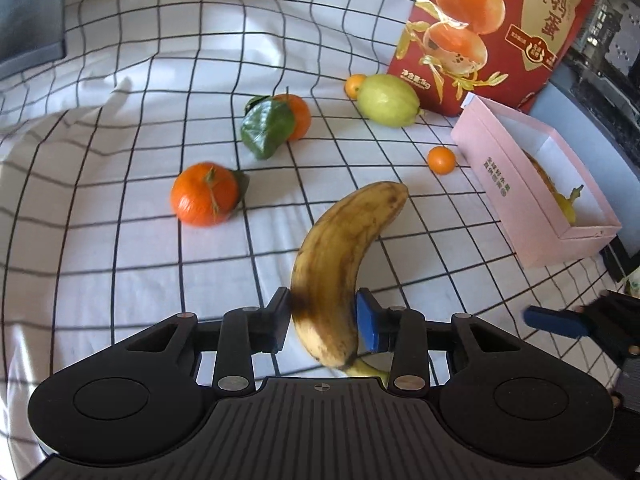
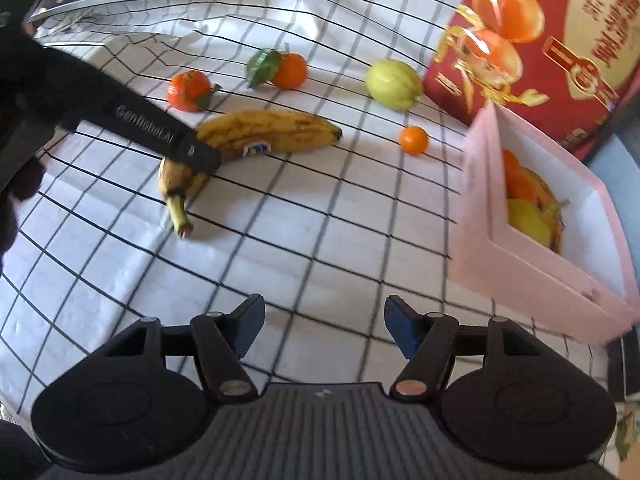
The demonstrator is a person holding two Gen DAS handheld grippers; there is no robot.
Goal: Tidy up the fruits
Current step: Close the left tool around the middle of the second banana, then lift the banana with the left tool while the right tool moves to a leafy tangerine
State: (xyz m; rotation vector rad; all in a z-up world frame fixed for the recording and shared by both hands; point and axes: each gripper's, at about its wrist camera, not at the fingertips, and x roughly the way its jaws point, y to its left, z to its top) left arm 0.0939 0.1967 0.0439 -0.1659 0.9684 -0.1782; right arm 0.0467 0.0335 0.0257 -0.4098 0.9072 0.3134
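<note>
My left gripper (image 1: 323, 322) is shut on a spotted yellow banana (image 1: 340, 264) near its stem end; in the right wrist view the banana (image 2: 276, 130) still lies on the checked cloth with the left gripper's fingers (image 2: 200, 152) around it. My right gripper (image 2: 324, 326) is open and empty above the cloth; its blue pad shows in the left wrist view (image 1: 556, 322). A pink box (image 1: 536, 184) at the right holds fruit (image 2: 528, 208). On the cloth lie two tangerines (image 1: 206, 200) (image 1: 296, 116), one with a big green leaf, a lemon (image 1: 388, 100) and two small oranges (image 1: 441, 160) (image 1: 355, 85).
A tall red carton (image 1: 500, 28) printed with orange halves stands behind the pink box (image 2: 532, 256). A grey object (image 1: 30, 12) sits at the far left edge. The cloth (image 1: 120, 280) is rumpled at the back left.
</note>
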